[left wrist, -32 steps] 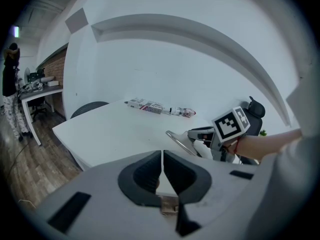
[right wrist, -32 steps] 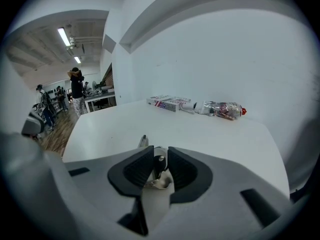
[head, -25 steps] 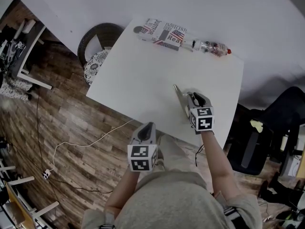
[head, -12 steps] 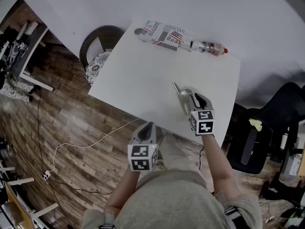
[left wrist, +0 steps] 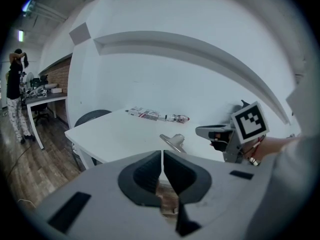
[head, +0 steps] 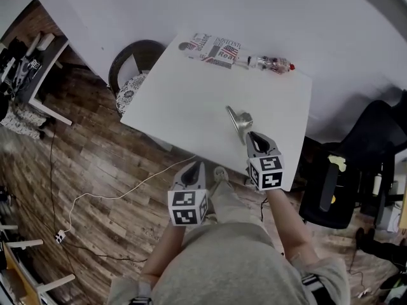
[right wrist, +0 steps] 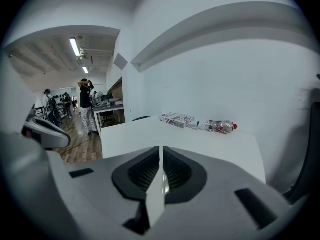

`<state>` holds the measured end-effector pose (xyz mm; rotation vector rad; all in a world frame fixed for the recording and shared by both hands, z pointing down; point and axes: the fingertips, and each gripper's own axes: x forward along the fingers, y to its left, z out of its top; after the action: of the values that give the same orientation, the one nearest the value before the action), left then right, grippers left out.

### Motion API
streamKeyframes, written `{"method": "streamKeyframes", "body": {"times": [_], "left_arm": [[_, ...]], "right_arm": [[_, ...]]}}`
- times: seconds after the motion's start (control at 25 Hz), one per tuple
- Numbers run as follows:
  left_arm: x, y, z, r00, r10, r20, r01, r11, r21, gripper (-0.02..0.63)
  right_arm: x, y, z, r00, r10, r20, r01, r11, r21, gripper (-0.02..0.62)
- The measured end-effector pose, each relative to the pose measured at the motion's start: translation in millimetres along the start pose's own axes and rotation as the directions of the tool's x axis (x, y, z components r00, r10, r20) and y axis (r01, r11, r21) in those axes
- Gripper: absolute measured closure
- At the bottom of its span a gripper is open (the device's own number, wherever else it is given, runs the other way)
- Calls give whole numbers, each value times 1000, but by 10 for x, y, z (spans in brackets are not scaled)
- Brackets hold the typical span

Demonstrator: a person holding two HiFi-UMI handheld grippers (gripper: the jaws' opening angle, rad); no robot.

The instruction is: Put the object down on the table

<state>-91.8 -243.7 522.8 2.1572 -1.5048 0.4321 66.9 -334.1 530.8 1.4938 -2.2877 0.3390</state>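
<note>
Between the jaws of the right gripper (right wrist: 161, 156), closing just now: a thin metal tool (head: 238, 118), pinched edge-on, pads against both its faces. Juts forward out of those jaws over the near right part of the white table (head: 191, 94), narrow end pointing toward the middle; no telling whether resting on the top or just above it. To the left, the left gripper (left wrist: 162, 164), jaws pressed together on nothing, held short of the table's near edge, lower in the head view than the right one and apart from it. Seen from there, the tool and the right gripper off to the right, above the table's near side. Along the far edge of the table, well apart from the tool: a printed box (head: 213, 48) lying flat and, just beside it on the right, a clear bottle (head: 272, 63) on its side, red cap pointing right. At the table's left corner, a dark round chair (head: 130, 62), partly tucked under. Right of the table, a black chair (head: 324, 192). Below and to the left, wooden floor (head: 76, 157) with a white cable (head: 105, 194) trailing across it. Behind the table, a plain white wall (head: 286, 11). Far down the room in the right gripper view, a person (right wrist: 86, 101) standing by a desk.
</note>
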Motion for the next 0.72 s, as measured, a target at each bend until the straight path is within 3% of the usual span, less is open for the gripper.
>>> {"method": "streamKeyframes", "body": {"times": [0.72], "left_arm": [[-615,-116,-90,997,19,78,-20,1000,10,591]], "right_arm": [[-1041,775,104,985,113,129,-118,993,32,595]]}}
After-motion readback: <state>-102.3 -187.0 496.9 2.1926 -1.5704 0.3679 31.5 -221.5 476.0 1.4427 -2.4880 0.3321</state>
